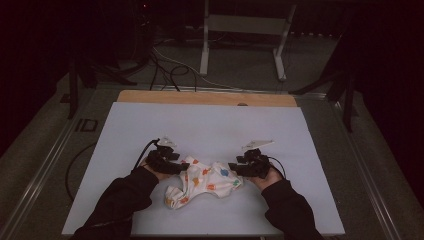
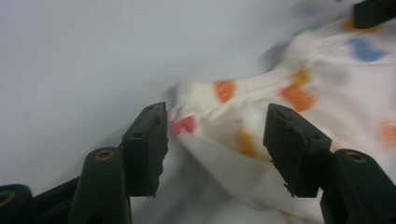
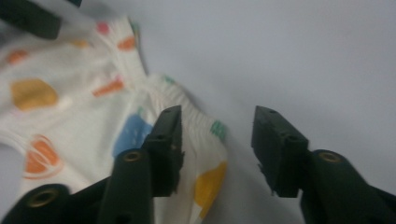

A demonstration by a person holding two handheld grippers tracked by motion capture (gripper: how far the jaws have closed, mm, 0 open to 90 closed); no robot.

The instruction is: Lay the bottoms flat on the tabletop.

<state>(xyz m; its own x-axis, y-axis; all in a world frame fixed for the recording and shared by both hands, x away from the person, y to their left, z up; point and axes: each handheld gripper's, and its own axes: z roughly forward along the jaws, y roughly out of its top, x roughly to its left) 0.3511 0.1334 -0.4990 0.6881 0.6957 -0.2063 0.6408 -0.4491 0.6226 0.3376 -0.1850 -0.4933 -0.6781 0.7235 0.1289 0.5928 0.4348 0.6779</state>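
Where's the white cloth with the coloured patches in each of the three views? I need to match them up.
High view: the white fabric garment with coloured patches lies crumpled low centre, between both hands.
Left gripper view: garment right of centre, running between the open jaws.
Right gripper view: garment at left, its edge reaching the jaw gap.
Shared landmark: the pale blue table mat.

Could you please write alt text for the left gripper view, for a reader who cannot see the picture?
The left gripper has its two black jaws open on either side of a bunched edge of a white garment printed with orange, red, yellow and blue shapes. The garment lies crumpled on a pale table surface. A dark piece of the other gripper shows in the top right corner.
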